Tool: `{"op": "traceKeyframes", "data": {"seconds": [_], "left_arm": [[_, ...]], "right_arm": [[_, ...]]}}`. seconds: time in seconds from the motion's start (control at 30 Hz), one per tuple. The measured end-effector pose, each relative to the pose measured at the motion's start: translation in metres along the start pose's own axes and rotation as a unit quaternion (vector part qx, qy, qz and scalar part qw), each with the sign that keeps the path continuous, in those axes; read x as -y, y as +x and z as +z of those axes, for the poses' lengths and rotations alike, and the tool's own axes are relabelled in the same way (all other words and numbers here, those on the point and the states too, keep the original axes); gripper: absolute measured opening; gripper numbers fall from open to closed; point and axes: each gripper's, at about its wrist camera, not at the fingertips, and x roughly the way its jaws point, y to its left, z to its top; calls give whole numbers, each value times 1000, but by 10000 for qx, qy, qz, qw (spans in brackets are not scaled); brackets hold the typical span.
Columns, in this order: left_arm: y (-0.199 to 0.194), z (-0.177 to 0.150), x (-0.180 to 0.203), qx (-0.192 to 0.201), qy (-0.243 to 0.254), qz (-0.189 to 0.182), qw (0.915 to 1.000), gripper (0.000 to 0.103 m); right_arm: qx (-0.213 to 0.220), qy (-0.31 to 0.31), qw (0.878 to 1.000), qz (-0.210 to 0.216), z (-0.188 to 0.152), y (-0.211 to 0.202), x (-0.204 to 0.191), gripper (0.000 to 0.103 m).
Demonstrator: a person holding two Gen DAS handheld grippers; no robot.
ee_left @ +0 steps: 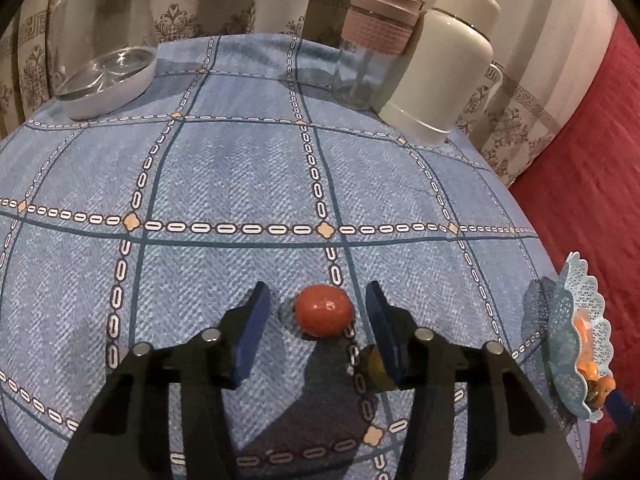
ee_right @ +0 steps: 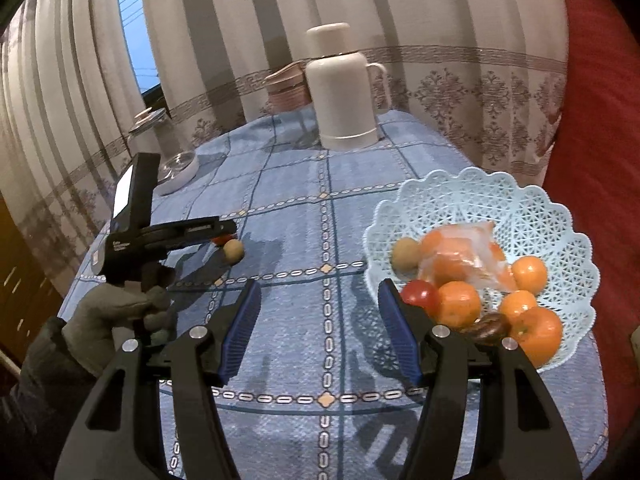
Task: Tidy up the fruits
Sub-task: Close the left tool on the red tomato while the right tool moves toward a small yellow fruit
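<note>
A small red tomato [ee_left: 323, 310] lies on the blue checked tablecloth [ee_left: 240, 176]. My left gripper [ee_left: 317, 300] stands open around it, a blue pad on each side with a gap to the fruit. A tan round fruit [ee_left: 370, 366] sits half hidden behind the right finger; it shows as a tan ball [ee_right: 233, 250] in the right wrist view. There a gloved hand [ee_right: 108, 316] holds the left gripper [ee_right: 228, 232]. My right gripper [ee_right: 319, 292] hangs open and empty over the cloth, just left of the pale blue lattice basket [ee_right: 520, 208], which holds oranges [ee_right: 460, 304], a red tomato [ee_right: 420, 294] and a wrapped piece.
At the back of the table stand a glass jug [ee_left: 104, 40], a pink-banded glass cup [ee_left: 372, 48] and a white thermos [ee_left: 440, 64]. Curtains hang behind. Red fabric [ee_left: 580, 180] lies past the table's right edge, where the basket [ee_left: 576, 340] sits.
</note>
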Motion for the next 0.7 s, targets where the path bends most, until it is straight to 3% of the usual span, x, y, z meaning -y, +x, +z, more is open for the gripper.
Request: {"op": "traceKeyframes", "data": {"seconds": [0.2,0.47,0.7], "left_arm": [[-1,-1,-1,9,53,-117,9999,29],[-14,-4,6,251,308,25,9992,28],[-33,3,-9,533,52,20,9986,28]], "right_arm": [[-95,-194,9998,44,2,11,-15,63],[-291,-525,9982,11,7,35,-34,63],[-570,-678,9959,200,17,70,-51,63]]}}
